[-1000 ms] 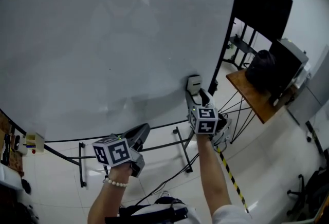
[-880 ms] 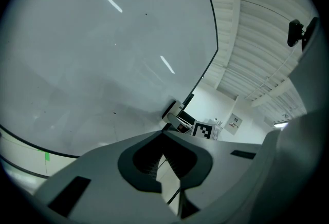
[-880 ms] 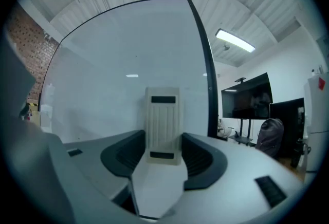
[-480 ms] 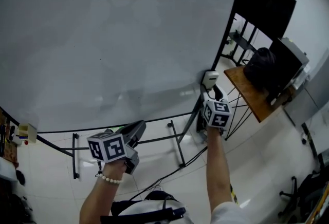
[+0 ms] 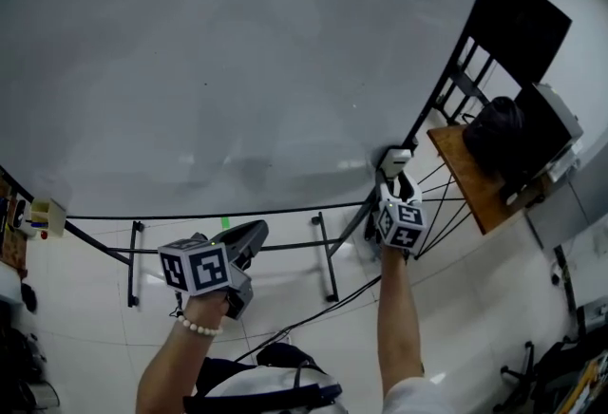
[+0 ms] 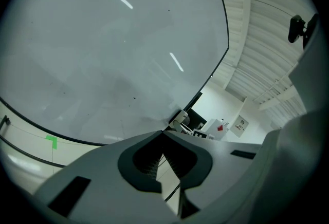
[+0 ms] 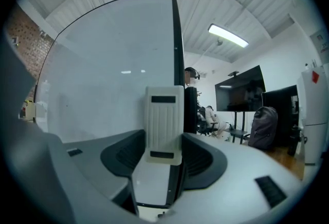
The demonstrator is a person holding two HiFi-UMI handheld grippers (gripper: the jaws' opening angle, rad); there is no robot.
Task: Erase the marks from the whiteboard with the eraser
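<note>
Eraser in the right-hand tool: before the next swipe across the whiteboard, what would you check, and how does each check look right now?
1. Eraser gripped by the right gripper: ok. The jaws are closed on its lower end and it stands upright.
2. Eraser pressed against the whiteboard: cannot tell. It sits at the board's lower right corner, next to the black frame edge.
3. Marks left to wipe: cannot tell. Only a few tiny dark specks and faint smears show.
4. Left gripper out of the way: ok. It is shut, empty and held below the board's bottom edge.
</note>
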